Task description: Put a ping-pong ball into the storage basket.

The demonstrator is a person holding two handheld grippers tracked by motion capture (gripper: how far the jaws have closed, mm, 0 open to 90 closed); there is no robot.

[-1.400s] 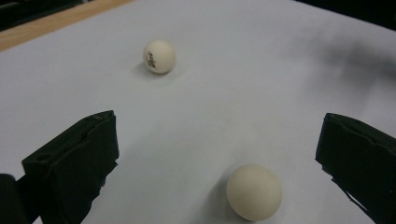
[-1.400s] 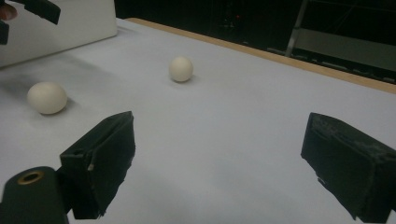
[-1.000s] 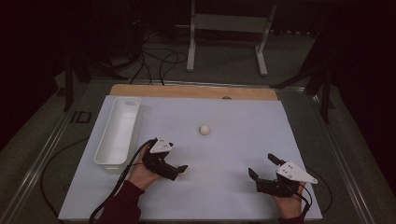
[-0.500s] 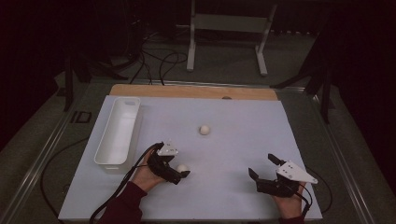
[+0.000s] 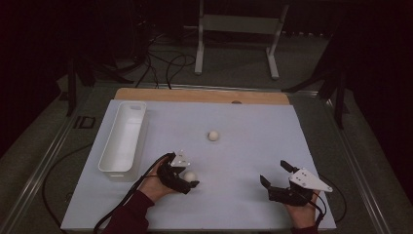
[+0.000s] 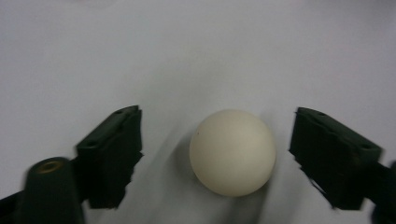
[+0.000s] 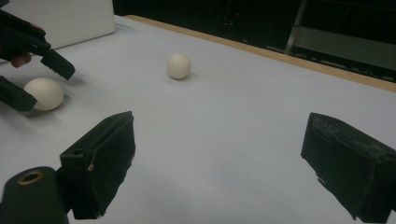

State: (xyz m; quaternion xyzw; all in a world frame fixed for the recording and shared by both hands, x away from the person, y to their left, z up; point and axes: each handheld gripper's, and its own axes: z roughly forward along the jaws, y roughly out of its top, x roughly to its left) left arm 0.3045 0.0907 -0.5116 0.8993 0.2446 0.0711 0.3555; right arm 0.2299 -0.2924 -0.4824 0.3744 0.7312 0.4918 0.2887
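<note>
light: dim, dark surroundings | shadows: soft | blur: slight in left gripper view | glare: none

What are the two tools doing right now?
Left tool: open, jaws just been closing around a ball, gaps on both sides.
Right tool: open, holding nothing.
</note>
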